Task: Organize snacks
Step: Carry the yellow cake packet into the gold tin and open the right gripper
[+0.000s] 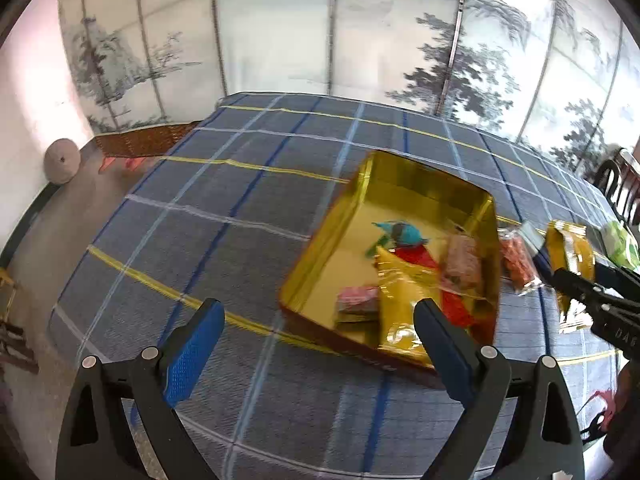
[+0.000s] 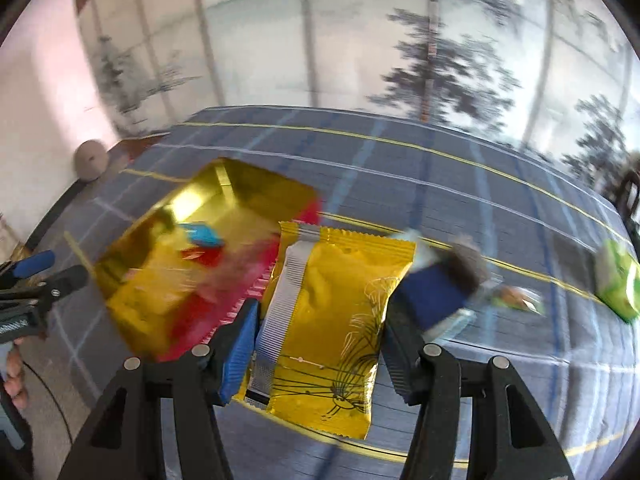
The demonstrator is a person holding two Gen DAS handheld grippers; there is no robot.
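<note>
An open gold tin sits on the plaid tablecloth. Inside it lie a teal packet, a red one, a yellow one, a pink one and a clear-wrapped snack. My left gripper hovers open just in front of the tin's near corner, with no packet between its pads. My right gripper is shut on a yellow snack packet, held in the air right of the tin.
Loose on the cloth right of the tin are an orange snack in clear wrap, a blue packet and a green packet. A dark chair stands at the far right. A painted screen rises behind the table.
</note>
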